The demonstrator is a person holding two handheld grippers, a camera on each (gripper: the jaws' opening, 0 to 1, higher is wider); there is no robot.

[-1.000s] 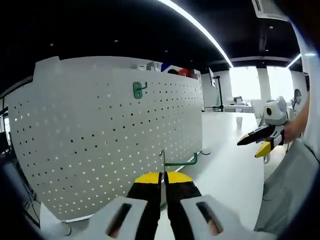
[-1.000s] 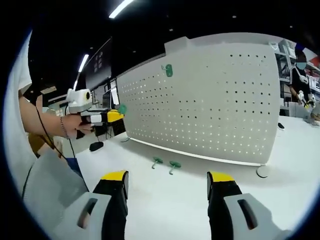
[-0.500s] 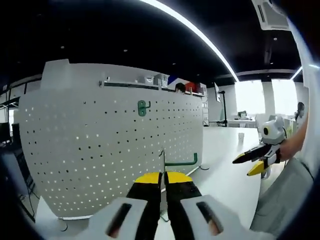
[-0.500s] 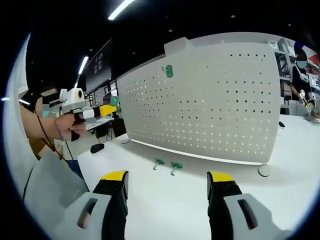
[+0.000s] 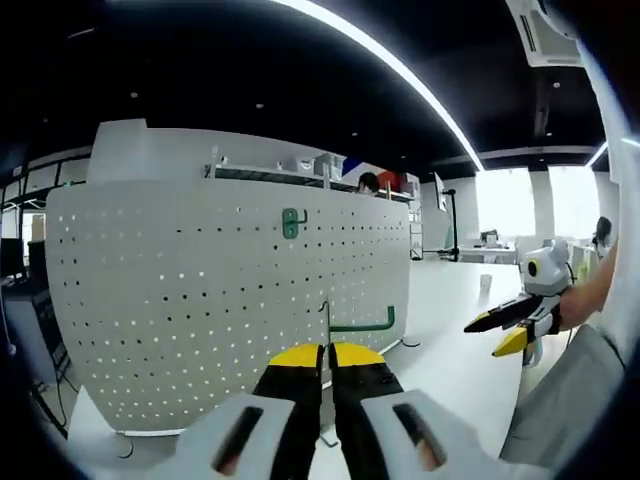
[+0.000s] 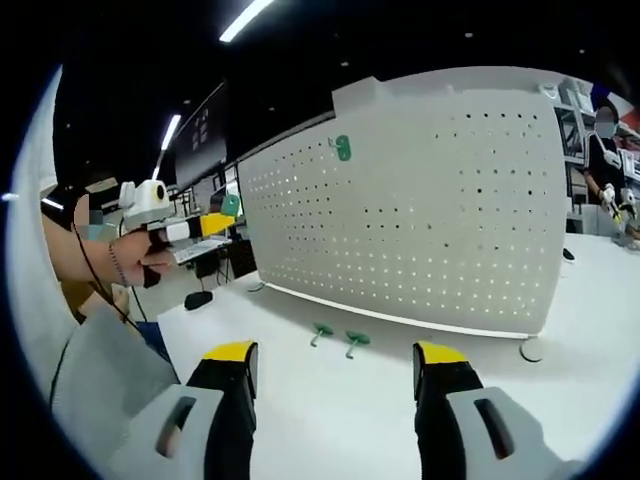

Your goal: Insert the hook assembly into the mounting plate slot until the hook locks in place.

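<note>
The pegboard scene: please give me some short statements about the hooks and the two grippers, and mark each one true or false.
1. The left gripper is shut on a green hook. True.
2. The right gripper holds a hook. False: its jaws stand apart with nothing between them.
3. One green hook already hangs high on the white pegboard. True: the mounted hook sits near the upper edge.
4. Two loose green hooks lie on the white table in front of the board. True.
5. The loose hooks lie on top of the pegboard. False: they lie on the table by its base.
</note>
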